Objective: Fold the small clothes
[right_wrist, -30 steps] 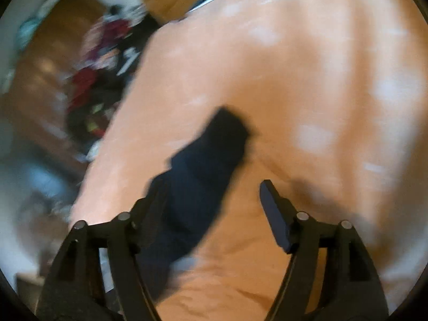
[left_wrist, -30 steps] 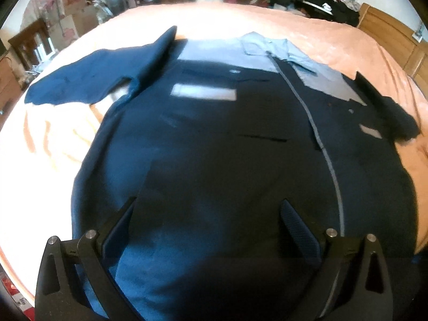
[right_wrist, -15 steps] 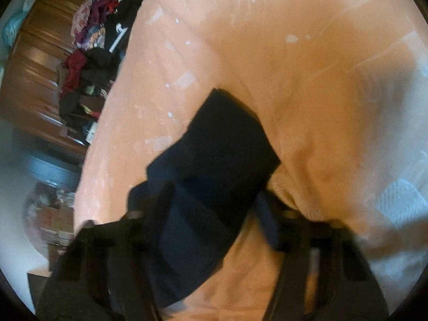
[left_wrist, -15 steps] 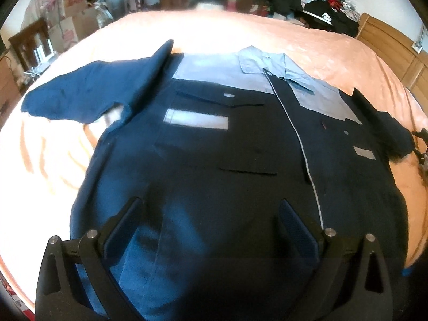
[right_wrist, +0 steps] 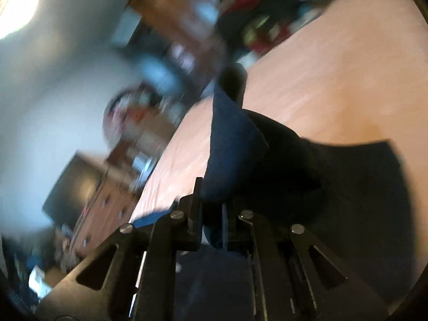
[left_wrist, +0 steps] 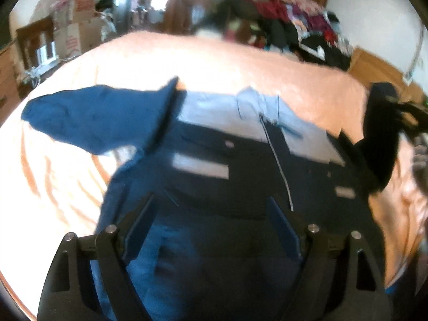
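Here the dark blue work shirt with a pale grey yoke [left_wrist: 214, 176] lies spread on the orange-sheeted bed [left_wrist: 227, 61]. The right claw [right_wrist: 211, 222] pinches its limp right sleeve [right_wrist: 230, 155] aloft; the left claw [left_wrist: 211, 227] hovers agape. Soft, light cloth: grip hems.

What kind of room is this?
Probably a bedroom: a wide bed under an orange bedsheet, a wooden headboard at its side, and a heap of mixed clothes behind. A dark blue shirt lies spread on it.
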The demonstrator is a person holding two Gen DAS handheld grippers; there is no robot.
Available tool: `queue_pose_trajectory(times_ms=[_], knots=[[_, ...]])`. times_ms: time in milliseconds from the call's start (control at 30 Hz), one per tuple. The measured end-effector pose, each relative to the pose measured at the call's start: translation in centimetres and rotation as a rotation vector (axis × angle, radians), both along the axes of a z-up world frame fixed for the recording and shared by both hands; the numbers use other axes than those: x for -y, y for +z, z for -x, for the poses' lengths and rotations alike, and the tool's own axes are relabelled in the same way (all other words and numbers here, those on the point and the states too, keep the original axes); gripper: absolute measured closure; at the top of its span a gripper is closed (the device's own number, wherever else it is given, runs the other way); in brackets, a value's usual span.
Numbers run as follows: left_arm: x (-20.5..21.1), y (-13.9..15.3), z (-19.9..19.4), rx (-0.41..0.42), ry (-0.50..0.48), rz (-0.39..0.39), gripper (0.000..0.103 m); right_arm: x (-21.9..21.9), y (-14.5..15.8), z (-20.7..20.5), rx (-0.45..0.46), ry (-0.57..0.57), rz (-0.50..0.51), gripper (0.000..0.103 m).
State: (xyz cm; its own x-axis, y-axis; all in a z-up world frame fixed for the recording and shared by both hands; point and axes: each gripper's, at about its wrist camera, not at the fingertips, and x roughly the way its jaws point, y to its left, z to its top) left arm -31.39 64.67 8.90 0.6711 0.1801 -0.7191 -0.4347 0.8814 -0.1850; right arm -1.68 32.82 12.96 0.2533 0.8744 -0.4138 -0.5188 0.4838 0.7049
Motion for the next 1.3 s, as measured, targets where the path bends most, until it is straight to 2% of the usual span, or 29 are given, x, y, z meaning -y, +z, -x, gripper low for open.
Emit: queue_pose_trajectory(times_ms=[67,100,133,233,300,367,433,500,567,600,633,733,867,933,1033,1200,1233,1267,1300], knots=[[-0.4,1.0,0.7,0.026,0.014,-0.012,0.017,-8.2,-2.4,1.9,-0.047,0.118,0.05,0.087],[-0.6,1.4,1.1,0.034,0.016,-0.02,0.017,-11.0,-3.7,2.9,-0.076,0.156,0.085,0.082],[-0.9,1.7,1.4,0.04,0.016,-0.025,0.016,-13.4,-4.7,4.1,-0.093,0.193,0.128,0.08],[-2.0,1.8,2.0,0.036,0.017,-0.033,0.015,-15.7,-4.5,8.7,-0.063,0.281,0.152,0.077],[-2.9,1.4,1.9,0.028,0.028,-0.019,0.015,-14.9,-3.5,10.2,-0.024,0.292,0.138,0.063],[-3.6,0.8,1.2,0.025,0.033,0.007,0.015,-11.4,-3.1,11.6,0.033,0.252,0.145,0.055],[-3.7,-0.2,-0.4,0.014,-0.002,0.048,0.015,-7.7,-3.8,12.0,0.037,0.192,0.167,0.053],[-3.2,-1.3,-2.5,-0.001,-0.067,0.097,0.016,-3.4,-5.6,11.7,0.001,0.111,0.198,0.053],[-2.8,-2.7,-5.2,-0.002,-0.137,0.196,0.023,0.7,-7.8,11.3,-0.053,0.025,0.249,0.053],[-2.7,-3.3,-6.3,-0.002,-0.155,0.233,0.031,1.6,-8.6,10.9,-0.077,0.001,0.265,0.053],[-2.7,-4.0,-7.5,-0.007,-0.161,0.258,0.038,3.4,-9.7,11.0,-0.114,-0.029,0.29,0.053],[-2.6,-5.1,-10.9,-0.009,-0.139,0.306,0.039,5.7,-11.1,11.2,-0.156,-0.064,0.314,0.053],[-3.1,-5.3,-14.1,0.018,-0.086,0.285,0.039,5.9,-11.9,11.5,-0.171,-0.068,0.311,0.052],[-3.9,-5.9,-15.4,-0.017,-0.036,0.26,0.037,5.9,-12.5,11.6,-0.176,-0.069,0.306,0.052],[-5.4,-8.0,-16.5,-0.089,0.027,0.293,0.04,6.2,-13.2,11.8,-0.178,-0.076,0.294,0.052],[-5.0,-8.8,-18.1,-0.102,0.02,0.222,0.041,6.6,-14.0,11.7,-0.176,-0.066,0.285,0.052],[-4.9,-8.9,-18.7,-0.102,0.014,0.203,0.047,6.7,-14.1,11.7,-0.177,-0.067,0.283,0.052],[-5.1,-9.0,-19.1,-0.103,0.003,0.2,0.06,6.7,-14.1,11.7,-0.179,-0.069,0.282,0.052],[-5.3,-9.2,-19.5,-0.104,-0.005,0.218,0.097,6.8,-13.9,11.7,-0.177,-0.07,0.283,0.052]])
